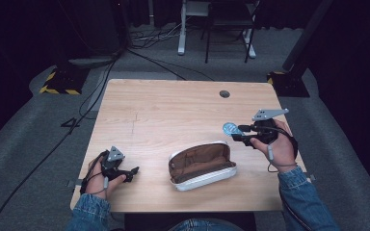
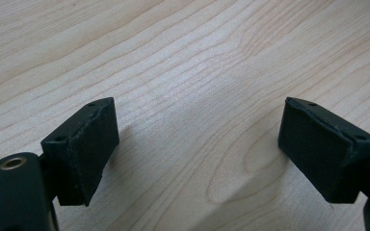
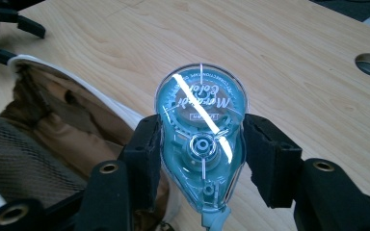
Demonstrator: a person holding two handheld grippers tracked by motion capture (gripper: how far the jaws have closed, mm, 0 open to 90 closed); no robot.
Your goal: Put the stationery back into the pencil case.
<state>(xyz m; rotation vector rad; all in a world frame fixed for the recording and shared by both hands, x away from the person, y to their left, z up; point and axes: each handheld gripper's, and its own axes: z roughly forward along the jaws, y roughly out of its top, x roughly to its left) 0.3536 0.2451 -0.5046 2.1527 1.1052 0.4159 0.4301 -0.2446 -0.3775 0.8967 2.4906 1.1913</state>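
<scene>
My right gripper (image 1: 236, 131) is shut on a clear blue correction tape dispenser (image 1: 230, 128), held above the table to the right of an open pouch. In the right gripper view the dispenser (image 3: 201, 139) stands between the two black pads (image 3: 147, 154), its round end pointing away from me. The pouch (image 1: 201, 164) is white outside with a brown lining (image 3: 53, 130), lying open in the middle near the front edge. My left gripper (image 1: 134, 172) rests low at the front left of the table, open, with bare wood between its pads (image 2: 86, 144).
The wooden table (image 1: 173, 106) has a round cable hole (image 1: 224, 94) at the back right. Beyond the table are grey floor, cables and stand legs (image 1: 180, 43).
</scene>
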